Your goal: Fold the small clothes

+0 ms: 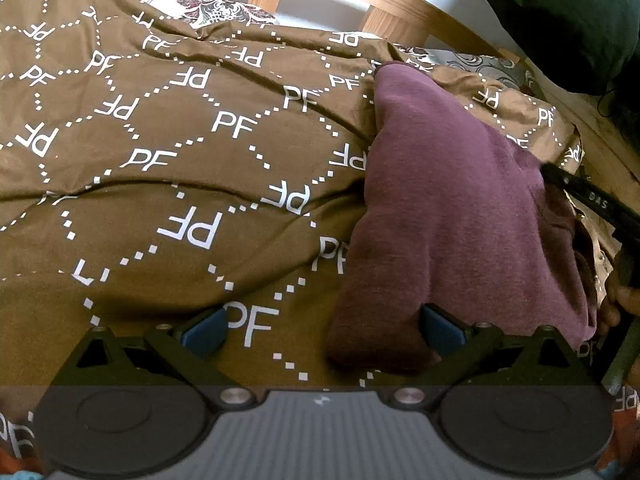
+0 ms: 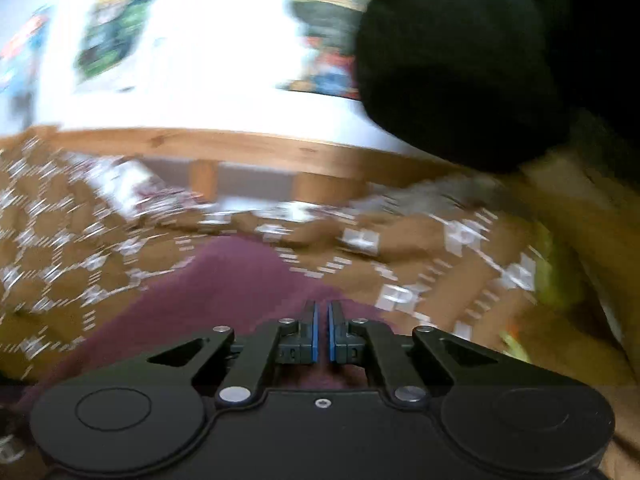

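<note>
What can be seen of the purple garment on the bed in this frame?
The purple garment is a plain maroon-purple piece of soft, slightly fuzzy knit-looking fabric with no print visible. It lies bunched and partly folded on the brown PF-patterned bedcover, running from near the wooden bed frame down toward the camera. The left gripper stands open over its near corner, one blue pad against the cloth. The right gripper is nearly shut at its right edge; whether it pinches fabric is unclear.

One maroon garment (image 1: 452,208) is lying on one brown bedspread (image 1: 160,152) printed with white PF letters; one wooden bed rail (image 1: 404,4) is running behind; two grippers are showing.
</note>
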### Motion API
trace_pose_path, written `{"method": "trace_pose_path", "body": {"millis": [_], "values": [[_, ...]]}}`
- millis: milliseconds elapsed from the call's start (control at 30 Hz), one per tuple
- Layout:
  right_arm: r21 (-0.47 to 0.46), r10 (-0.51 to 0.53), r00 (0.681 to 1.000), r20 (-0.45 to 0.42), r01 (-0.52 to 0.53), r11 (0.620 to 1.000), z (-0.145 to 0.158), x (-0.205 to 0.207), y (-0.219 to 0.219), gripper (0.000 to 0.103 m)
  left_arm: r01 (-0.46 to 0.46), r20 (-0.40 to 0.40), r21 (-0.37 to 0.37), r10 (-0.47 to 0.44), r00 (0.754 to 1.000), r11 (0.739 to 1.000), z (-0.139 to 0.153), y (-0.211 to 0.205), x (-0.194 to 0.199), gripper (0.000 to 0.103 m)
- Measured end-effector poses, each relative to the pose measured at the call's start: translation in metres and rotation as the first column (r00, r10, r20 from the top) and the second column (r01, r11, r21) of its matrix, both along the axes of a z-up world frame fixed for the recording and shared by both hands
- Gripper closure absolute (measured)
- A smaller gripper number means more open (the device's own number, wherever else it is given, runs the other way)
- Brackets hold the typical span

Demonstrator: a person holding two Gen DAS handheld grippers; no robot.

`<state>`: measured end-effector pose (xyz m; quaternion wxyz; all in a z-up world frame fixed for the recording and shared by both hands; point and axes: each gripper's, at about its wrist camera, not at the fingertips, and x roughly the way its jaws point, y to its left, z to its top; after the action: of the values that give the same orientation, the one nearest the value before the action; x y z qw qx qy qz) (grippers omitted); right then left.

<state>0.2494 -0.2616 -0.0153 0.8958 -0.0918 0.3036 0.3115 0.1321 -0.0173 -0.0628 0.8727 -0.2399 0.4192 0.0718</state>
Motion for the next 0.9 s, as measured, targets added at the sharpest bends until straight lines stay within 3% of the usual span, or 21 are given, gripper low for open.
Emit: {"method": "trace_pose_path", "body": {"millis": [67,200,267,333,433,567,633,767,900], "values": [[0.044,-0.084,0.994,-0.066,0.088,0.995,-0.005,0.017,-0.024,0.099,0.000,0.000,0.003,0.000,1.000,1.000,0.000,-0.001,0.001,0.000],[0.175,-0.131,0.969,-0.208,0.168,0.970,-0.018,0.034,-0.047,0.097,-0.001,0.001,0.006,0.001,1.000,1.000,0.000,-0.001,0.001,0.000],[0.186,-0.131,0.962,-0.239,0.178,0.966,-0.024,0.037,-0.047,0.083,-0.002,0.002,-0.002,0.002,1.000,1.000,0.000,-0.001,0.000,0.000],[0.215,-0.133,0.951,-0.280,0.197,0.956,-0.028,0.039,-0.050,0.078,-0.019,0.011,-0.056,0.020,1.000,0.998,0.003,0.006,-0.002,0.001],[0.267,-0.132,0.922,-0.363,0.239,0.934,-0.035,0.043,-0.059,0.069,-0.039,0.090,-0.141,0.053,0.995,0.989,0.011,0.016,-0.007,0.001],[0.318,-0.121,0.882,-0.456,0.288,0.903,-0.046,0.044,-0.068,0.061,0.027,0.146,-0.123,-0.009,0.989,0.992,0.021,0.016,0.006,0.001],[0.339,-0.115,0.871,-0.477,0.303,0.891,-0.049,0.045,-0.069,0.057,0.050,0.120,-0.116,-0.036,0.992,0.992,0.019,0.015,0.017,0.001],[0.391,-0.081,0.861,-0.502,0.310,0.867,-0.051,0.045,-0.072,0.044,0.043,-0.013,-0.148,-0.045,0.999,0.988,0.002,0.015,0.038,0.001],[0.355,-0.094,0.878,-0.469,0.285,0.890,-0.049,0.040,-0.062,0.043,0.042,-0.043,-0.173,-0.050,0.998,0.984,-0.004,0.014,0.041,0.000]]}}
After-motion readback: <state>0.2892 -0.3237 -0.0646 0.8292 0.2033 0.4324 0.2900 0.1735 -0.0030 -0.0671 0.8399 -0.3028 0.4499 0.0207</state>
